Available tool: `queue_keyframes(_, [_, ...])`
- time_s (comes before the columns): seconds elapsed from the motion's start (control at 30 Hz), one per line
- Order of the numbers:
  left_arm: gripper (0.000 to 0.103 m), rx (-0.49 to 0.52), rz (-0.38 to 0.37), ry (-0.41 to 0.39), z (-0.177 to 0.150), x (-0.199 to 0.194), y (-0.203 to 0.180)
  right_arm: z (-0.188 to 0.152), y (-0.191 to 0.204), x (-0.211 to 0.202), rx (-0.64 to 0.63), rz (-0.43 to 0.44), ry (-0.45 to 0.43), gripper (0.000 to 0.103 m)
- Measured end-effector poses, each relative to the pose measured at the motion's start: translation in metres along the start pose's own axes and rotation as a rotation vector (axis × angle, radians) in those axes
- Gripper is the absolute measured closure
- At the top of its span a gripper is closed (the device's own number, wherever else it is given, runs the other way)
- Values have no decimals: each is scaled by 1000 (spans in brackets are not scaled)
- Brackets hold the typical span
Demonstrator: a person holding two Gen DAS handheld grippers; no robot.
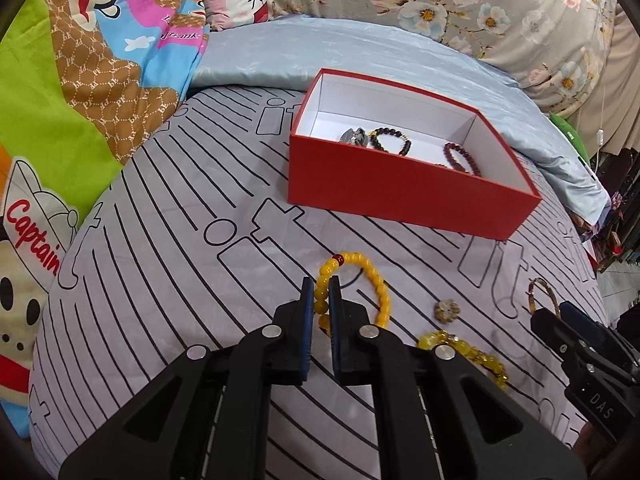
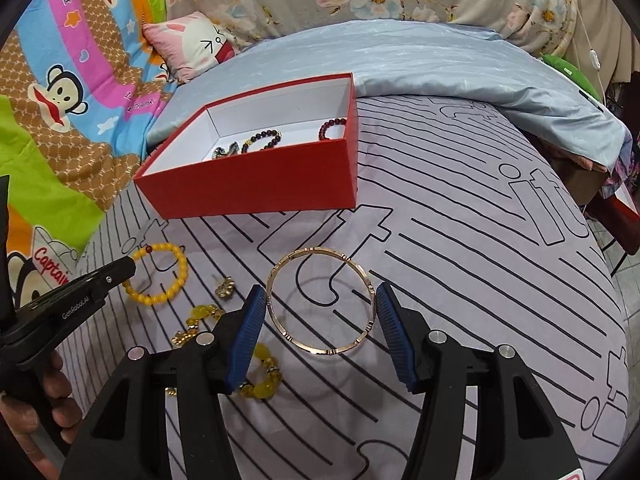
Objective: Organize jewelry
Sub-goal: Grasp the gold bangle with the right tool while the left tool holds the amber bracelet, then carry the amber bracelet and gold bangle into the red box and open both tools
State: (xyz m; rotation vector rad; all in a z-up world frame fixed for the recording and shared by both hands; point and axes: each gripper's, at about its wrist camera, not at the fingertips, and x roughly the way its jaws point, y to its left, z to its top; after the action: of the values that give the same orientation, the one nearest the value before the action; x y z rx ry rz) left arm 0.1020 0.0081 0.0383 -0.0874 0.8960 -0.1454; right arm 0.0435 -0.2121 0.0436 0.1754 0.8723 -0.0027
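Left wrist view: we see the left gripper (image 1: 322, 300) pinched narrow on the yellow bead bracelet (image 1: 356, 288), pads on the near-left arc; bracelet lies on the striped sheet (image 1: 180, 280), short of the red box (image 1: 400, 188).
Right wrist view: right gripper (image 2: 320, 312) spread wide, pads either side of the gold bangle (image 2: 320, 300), which lies flat on the sheet; left pad looks at or near the rim, right pad just clear; not gripped yet.
Yellow bracelet, handling: we judge it light, beads hard & smooth, prob. on a cord so it'll sag & swing when lifted; grip across 2-3 beads is ok, squeeze firm.
Gold bangle, handling: prob. stiff, thin, slick metal; we'd close across the rim w/ pads square, else it may pop out.
Orientation: both are rings, lying flat, no real long axis; yellow bracelet's dark red bead (image 1: 339, 258) sits at the far side, toward the box.
Box: open top, already holds dark bead bracelets (image 2: 264, 140) & a small metallic piece.
Also loose on sheet: a small flower-shaped piece (image 1: 447, 310), a yellow-and-gold chain piece (image 1: 464, 350).
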Motion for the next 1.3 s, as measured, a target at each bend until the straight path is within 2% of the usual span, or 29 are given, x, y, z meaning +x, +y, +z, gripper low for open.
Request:
queue_keyframes(0.43, [96, 38, -48, -51, 19, -39, -17, 16, 4, -30, -2, 47, -68, 48])
queue_keyframes(0.73, [96, 61, -69, -135, 64, -53, -27, 52, 13, -28, -26, 71, -114, 48])
queue_keyframes(1.07, [96, 92, -46, -170, 127, -19, -46, 118, 37, -2, -80, 67, -178, 48])
queue_keyframes(1.3, [96, 74, -24, -131, 149, 24, -43, 146, 41, 36, -71, 67, -145, 48])
